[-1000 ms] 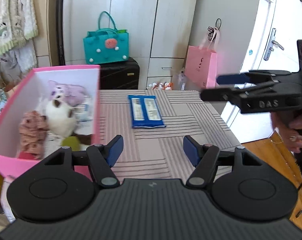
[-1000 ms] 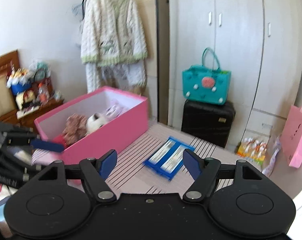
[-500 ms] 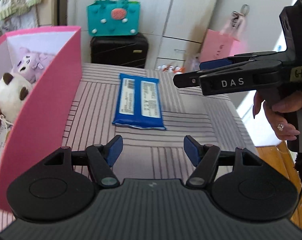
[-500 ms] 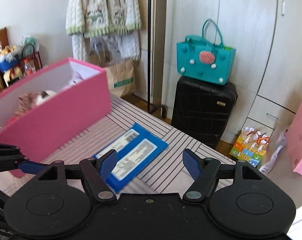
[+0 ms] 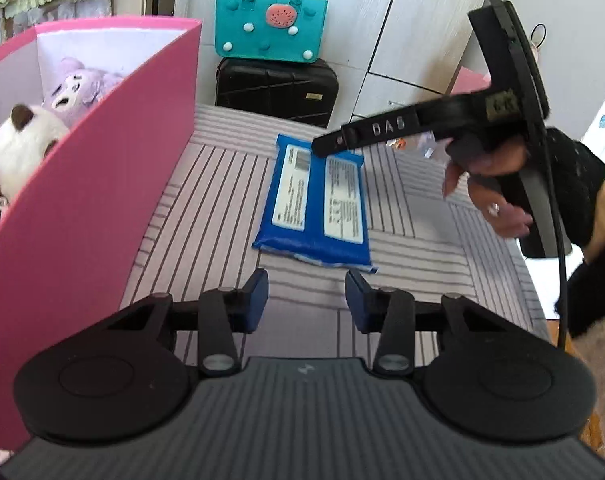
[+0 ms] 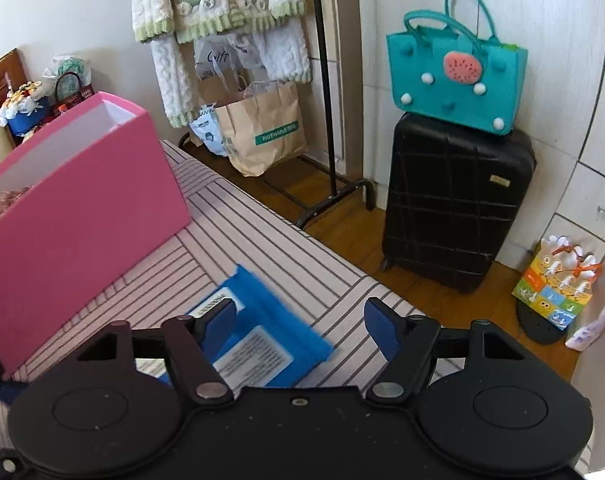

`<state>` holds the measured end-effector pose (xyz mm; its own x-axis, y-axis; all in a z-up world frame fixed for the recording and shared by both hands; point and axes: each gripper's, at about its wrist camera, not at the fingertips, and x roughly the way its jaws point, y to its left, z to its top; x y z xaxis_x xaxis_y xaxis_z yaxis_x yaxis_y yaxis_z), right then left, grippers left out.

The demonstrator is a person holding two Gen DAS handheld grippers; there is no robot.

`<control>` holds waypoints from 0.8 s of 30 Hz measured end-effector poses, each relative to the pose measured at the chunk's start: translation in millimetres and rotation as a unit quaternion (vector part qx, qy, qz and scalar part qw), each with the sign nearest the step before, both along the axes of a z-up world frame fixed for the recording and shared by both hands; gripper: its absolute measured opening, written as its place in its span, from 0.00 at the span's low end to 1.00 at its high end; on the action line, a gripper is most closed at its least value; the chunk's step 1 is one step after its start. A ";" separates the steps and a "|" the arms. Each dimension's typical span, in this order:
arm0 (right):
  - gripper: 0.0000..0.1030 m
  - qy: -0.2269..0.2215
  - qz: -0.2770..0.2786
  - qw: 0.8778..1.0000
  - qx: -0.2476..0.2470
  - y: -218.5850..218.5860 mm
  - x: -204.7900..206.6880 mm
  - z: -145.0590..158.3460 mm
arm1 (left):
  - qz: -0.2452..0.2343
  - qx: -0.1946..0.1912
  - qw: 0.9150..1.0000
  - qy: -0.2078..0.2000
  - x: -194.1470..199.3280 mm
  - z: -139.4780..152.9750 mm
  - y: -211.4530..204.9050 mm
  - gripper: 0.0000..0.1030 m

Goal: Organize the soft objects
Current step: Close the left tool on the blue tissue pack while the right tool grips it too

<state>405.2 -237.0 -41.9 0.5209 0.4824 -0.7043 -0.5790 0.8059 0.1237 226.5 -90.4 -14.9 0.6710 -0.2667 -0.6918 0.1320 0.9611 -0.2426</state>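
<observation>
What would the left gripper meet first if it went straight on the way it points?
Probably the near edge of the blue wipes pack on the striped tabletop. The left gripper holds nothing while its jaws are closing.

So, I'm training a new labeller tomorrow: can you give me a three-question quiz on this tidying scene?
1. True or false: the blue wipes pack lies inside the pink box.
2. Which sits on top of the black suitcase? A) the teal felt bag B) a brown paper bag C) a plush toy
3. Fill in: the white plush lies in the pink ____.

Key: 1 false, it lies on the striped tabletop beside the box; 2 A; 3 box.
</observation>
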 end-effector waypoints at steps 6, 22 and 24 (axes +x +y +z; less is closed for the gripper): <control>0.72 0.028 0.020 0.998 0.047 -4.9 21.4 -14.7 | 0.019 -0.029 0.999 0.015 12.5 -8.7 2.2 0.40; 0.17 0.092 -0.019 0.990 0.103 -58.9 -46.1 -15.3 | 0.025 -0.086 0.996 -0.003 13.9 -22.3 2.6 0.26; 0.17 0.088 -0.021 0.992 0.082 -59.9 -59.0 -12.7 | 0.018 -0.069 0.997 -0.003 14.2 -21.0 0.3 0.26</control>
